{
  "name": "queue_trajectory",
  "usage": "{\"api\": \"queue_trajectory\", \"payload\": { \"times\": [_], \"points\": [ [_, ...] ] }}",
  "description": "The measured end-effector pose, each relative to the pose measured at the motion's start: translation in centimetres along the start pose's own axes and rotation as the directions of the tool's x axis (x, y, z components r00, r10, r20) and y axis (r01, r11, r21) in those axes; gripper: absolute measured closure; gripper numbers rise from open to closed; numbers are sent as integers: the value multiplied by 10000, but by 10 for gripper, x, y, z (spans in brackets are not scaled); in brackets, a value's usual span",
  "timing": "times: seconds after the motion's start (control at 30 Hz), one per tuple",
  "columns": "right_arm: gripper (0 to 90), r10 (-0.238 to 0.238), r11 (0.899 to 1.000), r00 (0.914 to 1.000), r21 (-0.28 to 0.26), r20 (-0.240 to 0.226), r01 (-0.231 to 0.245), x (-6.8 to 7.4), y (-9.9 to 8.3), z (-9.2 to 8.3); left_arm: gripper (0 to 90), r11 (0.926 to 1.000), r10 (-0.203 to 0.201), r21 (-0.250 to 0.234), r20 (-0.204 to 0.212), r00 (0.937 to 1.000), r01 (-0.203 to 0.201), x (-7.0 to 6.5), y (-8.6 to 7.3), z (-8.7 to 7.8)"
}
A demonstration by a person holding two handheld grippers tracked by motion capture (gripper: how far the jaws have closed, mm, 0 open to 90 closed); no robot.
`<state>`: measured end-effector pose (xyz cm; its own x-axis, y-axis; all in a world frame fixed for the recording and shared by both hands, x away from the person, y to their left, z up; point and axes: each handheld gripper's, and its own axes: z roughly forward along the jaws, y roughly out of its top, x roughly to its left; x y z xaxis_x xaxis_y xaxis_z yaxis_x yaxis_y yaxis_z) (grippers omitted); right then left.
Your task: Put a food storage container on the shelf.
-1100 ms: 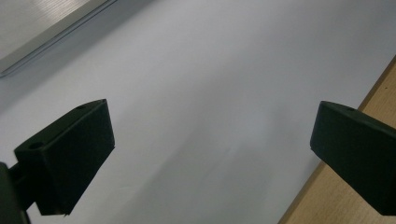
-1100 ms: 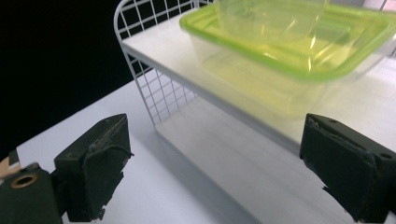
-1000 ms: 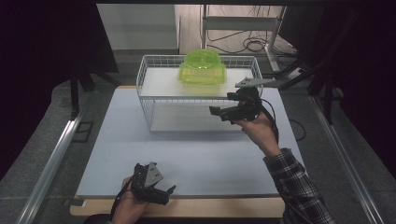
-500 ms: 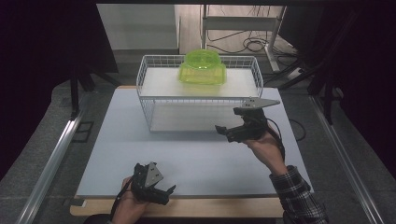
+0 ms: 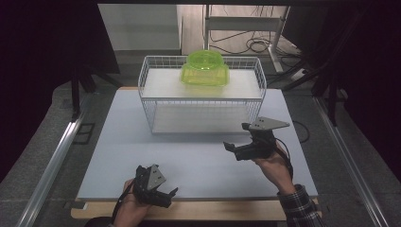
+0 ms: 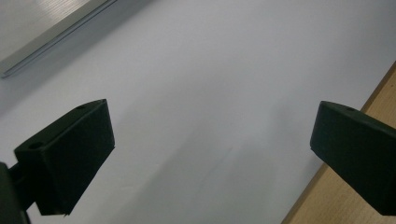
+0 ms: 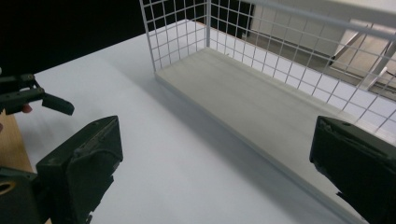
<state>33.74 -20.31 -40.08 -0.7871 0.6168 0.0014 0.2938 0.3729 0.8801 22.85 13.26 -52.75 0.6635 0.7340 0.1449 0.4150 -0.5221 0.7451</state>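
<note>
Right hand-held gripper (image 5: pixel 235 147), its jaws just opened wide and empty, hangs over the white table (image 5: pixel 118 142) before the white wire basket shelf (image 5: pixel 156 101) topped by the translucent green plastic container (image 5: pixel 204 70); the left hand-held gripper (image 5: pixel 165 196) rests open, so any reach should clear the wire rim.

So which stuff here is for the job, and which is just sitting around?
For the job:
- green container on the wire rack's top shelf
- right gripper, open, empty
- left gripper, open, empty

Just around:
- white table mat
- cables on the floor behind
</note>
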Motion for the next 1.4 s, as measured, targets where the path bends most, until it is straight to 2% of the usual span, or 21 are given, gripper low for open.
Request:
{"api": "queue_trajectory", "payload": {
  "times": [0.07, 0.13, 0.33, 0.57, 1.0, 1.13, 1.23, 1.4],
  "points": [
    [27, 0, 10000, 10000, -1, 22, 0, 2, -6, 0, 0, 10000, 9, -6, 1, 10000, -9, 0, 0, 0],
    [26, -103, 9997, 9999, 216, 96, 101, 2, -12, 0, 0, 10000, 16, -4, -2, 10000, -16, -1, 0, 0],
    [26, 23, 9985, 9999, 545, 167, -32, 7, -30, 2, 0, 10000, 44, 11, 81, 10000, -44, 0, 0, -1],
    [26, 33, 9981, 9996, 622, 272, -50, 11, -48, -1, 0, 10000, 1, 2, 216, 9998, -1, 0, 0, -1],
    [26, 264, 9938, 9989, 1073, 379, -304, 6, -87, -3, 0, 10000, -18, 23, 196, 9998, 18, -1, -1, 1],
    [26, 418, 9900, 9985, 1337, 344, -461, 5, -100, 0, 0, 10000, 0, 45, 203, 9998, 0, -1, -1, 1],
    [26, 419, 9834, 9983, 1747, 402, -483, 3, -110, 6, 0, 10000, 37, 65, 204, 9998, -39, -1, -1, 1],
    [26, 395, 9736, 9978, 2227, 526, -502, 0, -117, 13, 0, 10000, 55, 82, 219, 9997, -57, -1, -1, 2]
  ]
}}
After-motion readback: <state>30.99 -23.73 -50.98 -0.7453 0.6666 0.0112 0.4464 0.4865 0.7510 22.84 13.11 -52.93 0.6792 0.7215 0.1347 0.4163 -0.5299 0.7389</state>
